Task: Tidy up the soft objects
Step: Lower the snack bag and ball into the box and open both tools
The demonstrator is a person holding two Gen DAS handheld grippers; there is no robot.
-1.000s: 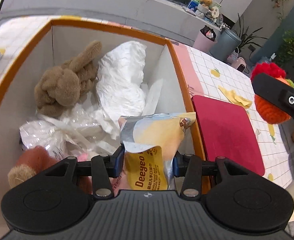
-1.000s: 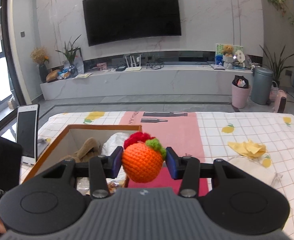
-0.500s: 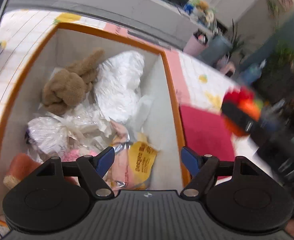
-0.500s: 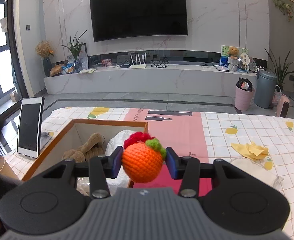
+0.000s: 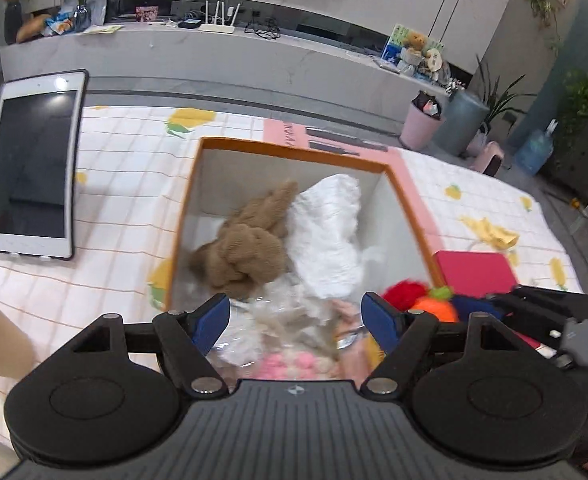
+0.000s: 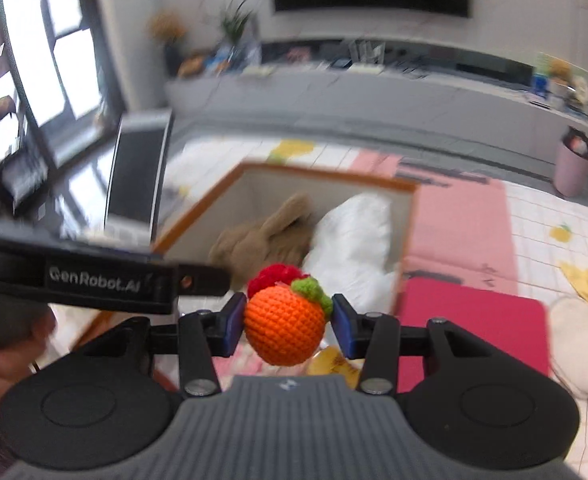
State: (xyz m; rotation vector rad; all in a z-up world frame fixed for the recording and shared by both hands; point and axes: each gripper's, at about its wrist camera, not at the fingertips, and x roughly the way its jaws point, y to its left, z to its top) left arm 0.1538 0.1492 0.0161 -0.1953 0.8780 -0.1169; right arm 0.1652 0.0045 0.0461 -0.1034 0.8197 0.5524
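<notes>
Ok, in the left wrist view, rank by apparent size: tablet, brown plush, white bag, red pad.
1. tablet
2. white bag and brown plush, alike
3. red pad, partly hidden
The tablet sits nearer the lens edge, so its lead is unsure.

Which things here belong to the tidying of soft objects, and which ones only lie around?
Belong to the job:
- crocheted orange toy, held in the right tool
- orange-rimmed box
- brown plush toy in the box
- white padded pack in the box

Only lying around:
- tablet
- red mat
- yellow cloth

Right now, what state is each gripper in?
Left gripper: open, holding nothing.
Right gripper: closed on the crocheted orange.
</notes>
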